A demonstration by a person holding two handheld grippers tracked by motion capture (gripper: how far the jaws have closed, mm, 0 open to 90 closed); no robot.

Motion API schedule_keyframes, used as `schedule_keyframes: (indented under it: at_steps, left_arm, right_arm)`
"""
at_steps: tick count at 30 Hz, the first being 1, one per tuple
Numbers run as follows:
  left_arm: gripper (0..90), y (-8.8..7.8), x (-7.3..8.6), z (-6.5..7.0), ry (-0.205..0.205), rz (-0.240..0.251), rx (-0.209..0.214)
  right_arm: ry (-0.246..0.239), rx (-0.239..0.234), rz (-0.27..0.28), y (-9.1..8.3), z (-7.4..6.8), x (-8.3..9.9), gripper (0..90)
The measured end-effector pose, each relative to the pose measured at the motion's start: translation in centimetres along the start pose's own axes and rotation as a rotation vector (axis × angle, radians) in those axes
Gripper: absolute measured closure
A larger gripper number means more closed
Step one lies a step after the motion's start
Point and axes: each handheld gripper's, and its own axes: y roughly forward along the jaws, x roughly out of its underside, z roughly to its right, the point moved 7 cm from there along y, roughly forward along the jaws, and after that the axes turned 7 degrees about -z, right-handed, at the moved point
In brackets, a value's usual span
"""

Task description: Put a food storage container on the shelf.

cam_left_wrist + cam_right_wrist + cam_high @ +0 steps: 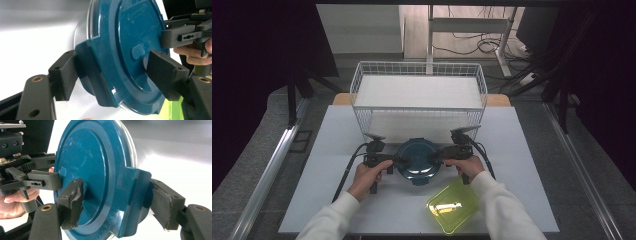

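Bright tabletop, dark surroundings, sharp close-ups.
The high view is soft, black at its upper corners, the white table evenly lit from above. Both gripper views blow out the white background; glare streaks the blue lid low in the frame.

The small pale object inside the yellow-green tray, lower right of the high view, is too small to identify. The blue lid hides its container's body, and both gripper views crop its rim.
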Motion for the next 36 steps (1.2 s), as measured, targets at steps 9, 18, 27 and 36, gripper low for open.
schedule_keyframes:
  at_steps: [9,18,27,36]
  left_arm:
    - [34.2,-0.7,0.7,0.4,0.005,0.011,0.006]
    - [36.1,-0.9,1.0,1.0,0.019,0.017,-0.004]
    - [37.6,-1.5,0.7,2.0,0.062,0.030,-0.002]
    - [38.1,-2.4,0.6,3.3,0.116,0.043,-0.008]
  right_arm:
    - [0.003,-0.005,0.025,-0.5,-0.4,0.4,36.4]
    - [0.020,-0.029,0.058,-1.0,-0.8,0.9,37.6]
    - [-0.018,-0.022,0.098,-2.0,-1.2,1.0,37.3]
    - [-0.078,-0.002,0.149,-3.4,-2.5,1.1,37.1]
